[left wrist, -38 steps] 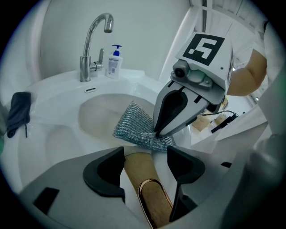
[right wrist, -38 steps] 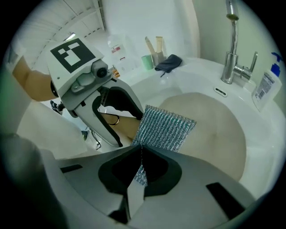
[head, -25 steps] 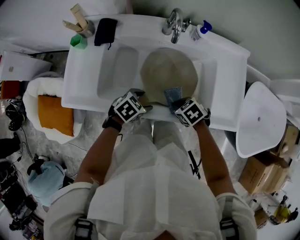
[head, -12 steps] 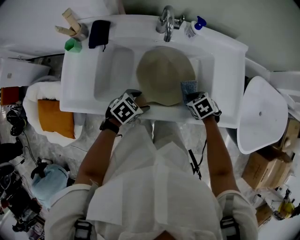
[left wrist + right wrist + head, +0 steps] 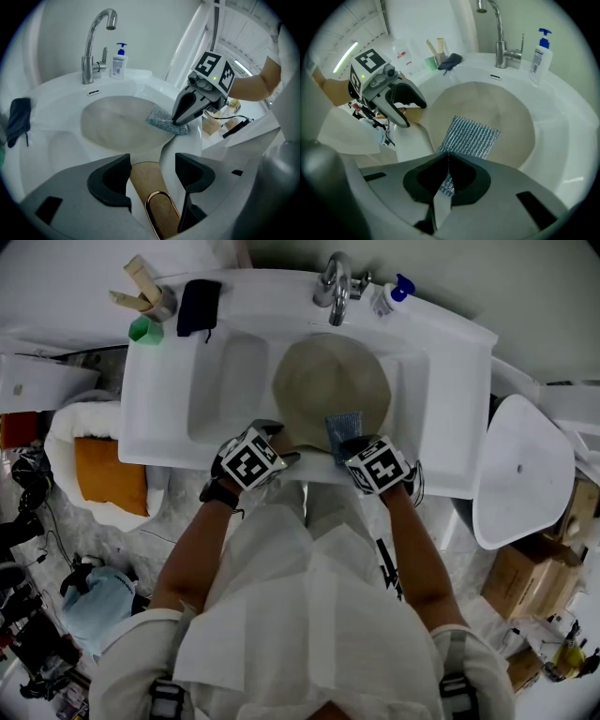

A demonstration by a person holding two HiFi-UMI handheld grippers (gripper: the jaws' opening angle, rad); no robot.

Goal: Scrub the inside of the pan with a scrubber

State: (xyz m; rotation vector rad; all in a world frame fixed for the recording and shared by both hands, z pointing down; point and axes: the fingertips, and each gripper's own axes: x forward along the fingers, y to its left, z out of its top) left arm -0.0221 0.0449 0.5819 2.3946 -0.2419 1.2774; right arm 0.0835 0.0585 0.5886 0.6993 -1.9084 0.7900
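A round pan (image 5: 328,381) with a beige inside lies in the white sink (image 5: 441,381). Its wooden handle (image 5: 150,192) points toward me. My left gripper (image 5: 286,444) is shut on that handle, with a jaw on either side of it in the left gripper view (image 5: 152,166). My right gripper (image 5: 349,448) is shut on a silver-blue mesh scrubber (image 5: 345,426). The scrubber (image 5: 471,136) lies flat on the pan's inside (image 5: 497,112) at its near right part. In the left gripper view the right gripper (image 5: 177,123) presses the scrubber (image 5: 161,121) down.
A chrome faucet (image 5: 336,287) and a soap bottle (image 5: 389,298) stand at the sink's back. A dark cloth (image 5: 197,304), a green cup (image 5: 143,329) and a holder with wooden tools (image 5: 150,296) sit at the back left. A white bin lid (image 5: 520,474) is on the right.
My right gripper swept the scrubber right along the pan's near side, then back left to where it began. The left gripper stayed on the handle.
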